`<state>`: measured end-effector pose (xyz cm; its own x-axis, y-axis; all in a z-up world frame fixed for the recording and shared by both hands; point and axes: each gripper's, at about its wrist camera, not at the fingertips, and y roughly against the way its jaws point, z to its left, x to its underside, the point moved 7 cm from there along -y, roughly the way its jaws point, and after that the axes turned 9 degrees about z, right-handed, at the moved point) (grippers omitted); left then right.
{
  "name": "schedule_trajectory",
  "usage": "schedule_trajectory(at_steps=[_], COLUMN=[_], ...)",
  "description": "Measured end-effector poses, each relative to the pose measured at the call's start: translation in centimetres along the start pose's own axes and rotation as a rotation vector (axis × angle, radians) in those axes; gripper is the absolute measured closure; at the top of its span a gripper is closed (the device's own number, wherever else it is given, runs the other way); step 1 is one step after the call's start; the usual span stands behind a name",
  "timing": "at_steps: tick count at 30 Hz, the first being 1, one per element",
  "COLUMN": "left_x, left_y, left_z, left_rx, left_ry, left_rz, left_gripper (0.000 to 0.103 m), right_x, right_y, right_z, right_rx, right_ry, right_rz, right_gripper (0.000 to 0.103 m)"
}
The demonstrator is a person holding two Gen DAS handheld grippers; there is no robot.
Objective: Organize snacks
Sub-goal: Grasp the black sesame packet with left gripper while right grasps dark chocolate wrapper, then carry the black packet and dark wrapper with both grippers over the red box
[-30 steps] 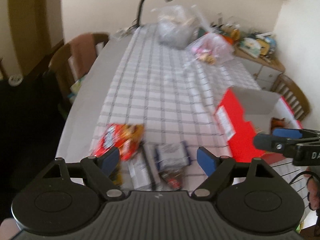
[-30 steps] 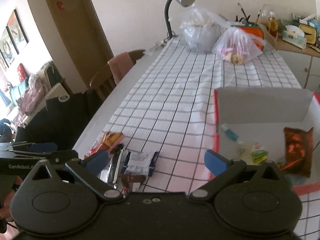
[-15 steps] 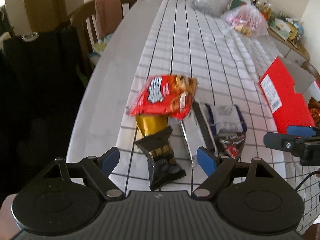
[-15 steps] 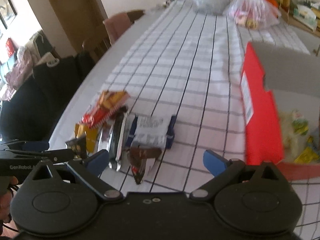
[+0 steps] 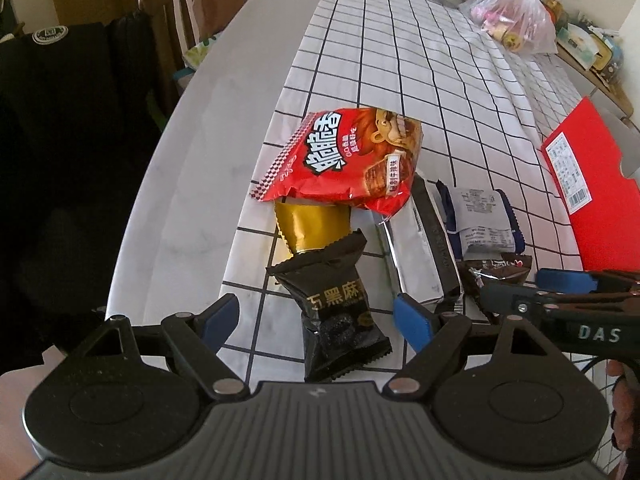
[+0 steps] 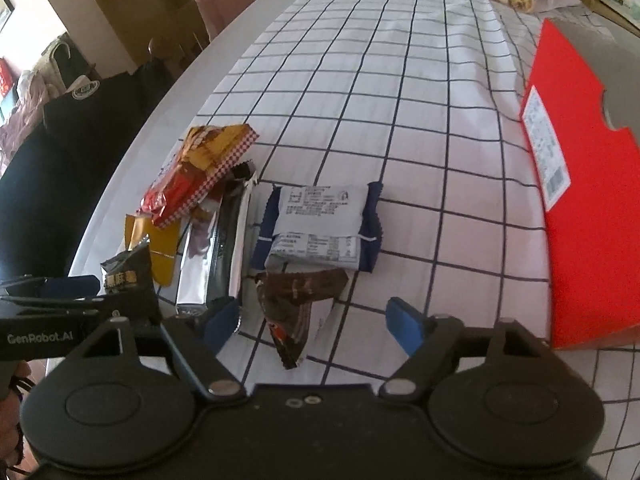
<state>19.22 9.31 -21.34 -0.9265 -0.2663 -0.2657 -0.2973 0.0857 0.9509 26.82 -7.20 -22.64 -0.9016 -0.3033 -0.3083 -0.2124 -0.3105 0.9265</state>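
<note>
A pile of snacks lies near the table's front left edge. My left gripper is open, its jaws either side of a black sesame packet. Behind it lie a gold packet, a red snack bag, a silver bar and a white-and-blue packet. My right gripper is open over a brown wrapper, with the white-and-blue packet just beyond. The red box stands to the right.
A checked cloth covers the table. Plastic bags sit at the far end. Chairs and a black garment stand along the left side. A cabinet with clutter is at the far right.
Both grippers have tilted down and moved closer to the snack pile. The left one now straddles the black packet; the right one has come over the brown wrapper. Both stay open.
</note>
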Motion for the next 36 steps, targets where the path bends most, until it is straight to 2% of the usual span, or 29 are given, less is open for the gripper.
schedule_trajectory(at_steps=[4, 7, 9, 12, 16, 18, 24, 36], left_x=[0.0, -0.1, 0.0, 0.1, 0.2, 0.2, 0.3, 0.7], left_y=[-0.4, -0.7, -0.8, -0.7, -0.6, -0.6, -0.5, 2.0], left_z=[0.2, 0.2, 0.2, 0.1, -0.3, -0.4, -0.3, -1.4], left_rx=[0.007, 0.015, 0.019, 0.025, 0.033, 0.044, 0.047, 0.065], left_ry=[0.015, 0.021, 0.024, 0.028, 0.026, 0.026, 0.038, 0.055], left_rz=[0.014, 0.028, 0.035, 0.039, 0.05, 0.059, 0.061, 0.042], left_gripper=[0.02, 0.031, 0.037, 0.043, 0.051, 0.062, 0.068, 0.068], right_x=[-0.1, -0.3, -0.4, -0.4, 0.0, 0.1, 0.5, 1.5], right_y=[-0.8, -1.1, -1.0, -0.9, -0.7, -0.6, 0.0, 4.5], right_z=[0.3, 0.6, 0.7, 0.9, 1.0, 1.0, 0.5, -0.5], right_rx=[0.001, 0.013, 0.017, 0.009, 0.022, 0.028, 0.025, -0.028], right_ry=[0.009, 0.024, 0.029, 0.034, 0.047, 0.049, 0.051, 0.013], right_rz=[0.007, -0.001, -0.006, -0.005, -0.01, -0.019, -0.037, -0.107], right_gripper=[0.029, 0.032, 0.043, 0.054, 0.061, 0.066, 0.071, 0.072])
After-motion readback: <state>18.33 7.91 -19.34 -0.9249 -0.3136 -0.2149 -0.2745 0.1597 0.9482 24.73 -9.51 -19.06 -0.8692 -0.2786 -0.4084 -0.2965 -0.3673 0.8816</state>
